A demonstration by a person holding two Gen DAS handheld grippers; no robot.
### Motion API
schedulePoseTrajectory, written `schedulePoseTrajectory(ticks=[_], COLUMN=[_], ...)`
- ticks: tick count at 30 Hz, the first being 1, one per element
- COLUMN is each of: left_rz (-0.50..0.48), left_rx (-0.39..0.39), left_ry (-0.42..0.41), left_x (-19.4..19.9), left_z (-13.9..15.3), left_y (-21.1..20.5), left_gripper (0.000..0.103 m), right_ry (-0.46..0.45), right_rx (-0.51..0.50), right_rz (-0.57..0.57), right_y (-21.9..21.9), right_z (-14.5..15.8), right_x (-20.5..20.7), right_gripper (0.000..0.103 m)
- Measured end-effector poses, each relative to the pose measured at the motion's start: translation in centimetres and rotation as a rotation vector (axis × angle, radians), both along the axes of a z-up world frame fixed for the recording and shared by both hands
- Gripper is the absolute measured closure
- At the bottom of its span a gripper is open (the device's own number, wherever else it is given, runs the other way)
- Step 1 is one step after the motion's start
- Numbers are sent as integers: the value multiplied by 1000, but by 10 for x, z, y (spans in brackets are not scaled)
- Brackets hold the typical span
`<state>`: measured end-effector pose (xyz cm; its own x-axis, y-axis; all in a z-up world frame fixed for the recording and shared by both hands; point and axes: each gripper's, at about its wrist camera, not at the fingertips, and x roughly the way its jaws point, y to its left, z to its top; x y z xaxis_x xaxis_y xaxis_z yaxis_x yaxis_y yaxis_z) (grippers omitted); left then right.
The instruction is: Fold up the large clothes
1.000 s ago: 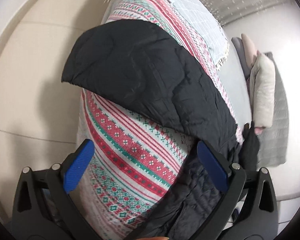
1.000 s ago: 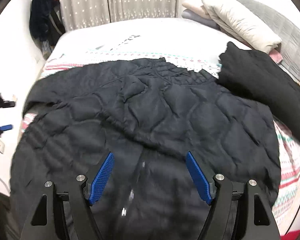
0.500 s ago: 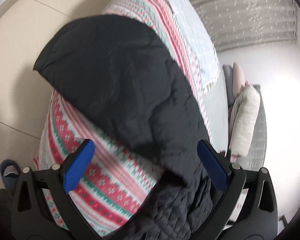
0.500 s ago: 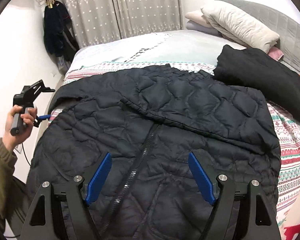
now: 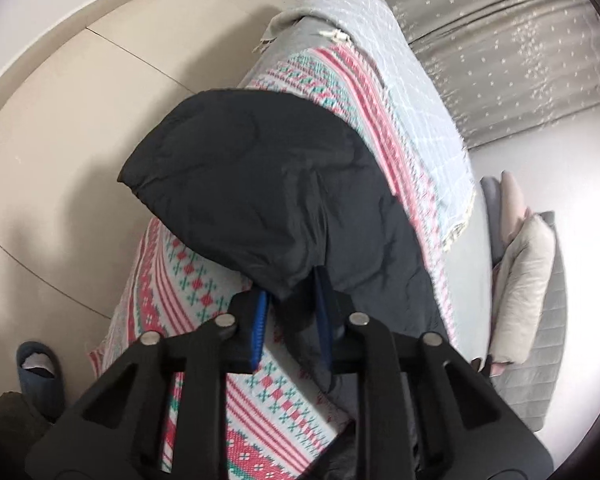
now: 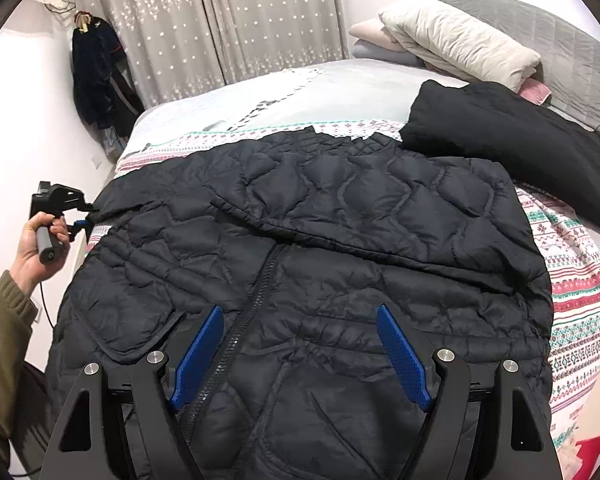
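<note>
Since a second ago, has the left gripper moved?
Yes. The left gripper has come in onto the black jacket's sleeve, its jaws closing with sleeve fabric between them; the pillows slid lower in its view.

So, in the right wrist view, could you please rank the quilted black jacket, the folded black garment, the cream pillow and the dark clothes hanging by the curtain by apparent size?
1. Quilted black jacket, though it lies nearest the camera.
2. Folded black garment.
3. Cream pillow.
4. Hanging dark clothes; farthest away, so unsure.

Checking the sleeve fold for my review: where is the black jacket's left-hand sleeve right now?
In the left wrist view, the sleeve hangs over the bed's edge on the striped blanket, its near edge between the closing left tongs.
</note>
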<state>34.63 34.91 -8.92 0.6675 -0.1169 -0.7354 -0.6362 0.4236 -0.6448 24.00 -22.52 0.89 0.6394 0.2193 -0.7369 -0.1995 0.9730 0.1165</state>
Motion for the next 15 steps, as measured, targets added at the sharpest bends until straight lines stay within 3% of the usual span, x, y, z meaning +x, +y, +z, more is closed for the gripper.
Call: schedulePoseTrajectory(ticks=[5,8,10,13,15], left_rz=[16,15,-8,-80,-172], left_rx=[-43,-1,112,369,615], left_ry=[-100,-135,-163,-255,-341], left_x=[-3,-1,1,2,-2], left_z=[11,25,45,93,132], left_y=[8,2,-10,-50,-98], left_gripper=[82,89,95,96,96], right_ry=[2,7,15,22,21], right_rx=[22,35,50,70,90], right_rz=[-12,-12,-12,-19,-28], right_y=[-9,-11,-13,-15,-17], right_z=[-1,-2,-3,-4,-2], right_x=[0,1,3,5,7], right_gripper=[23,23,23,23,23])
